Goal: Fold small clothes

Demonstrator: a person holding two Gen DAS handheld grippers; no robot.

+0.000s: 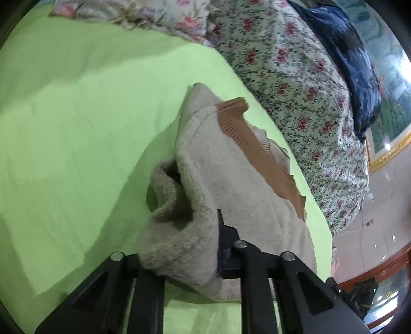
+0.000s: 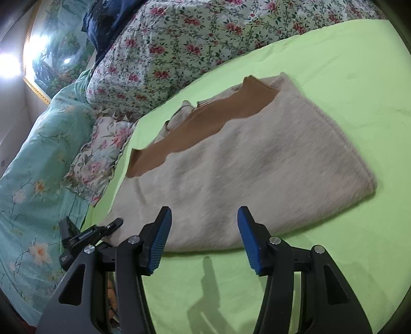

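A beige knit sweater [image 1: 231,185] with a tan ribbed band [image 1: 257,149] lies on the green sheet [image 1: 77,128]. My left gripper [image 1: 200,231] is shut on a bunched sleeve or corner of it; the wool hides the left finger, and only the right finger's blue pad [image 1: 222,246] shows. In the right wrist view the sweater [image 2: 257,159] lies folded and flat, tan band [image 2: 205,120] on the far side. My right gripper [image 2: 204,215] stands open just above its near edge, the pads off the cloth. The left gripper's black body [image 2: 84,236] shows at the sweater's near-left corner.
A floral quilt [image 2: 179,51] is heaped along the far side of the green sheet [image 2: 334,77], with a navy cloth [image 2: 108,20] on top. A teal flowered cover [image 2: 38,167] lies to the left. A gold-framed picture [image 1: 390,128] and the floor [image 1: 372,231] lie past the bed's edge.
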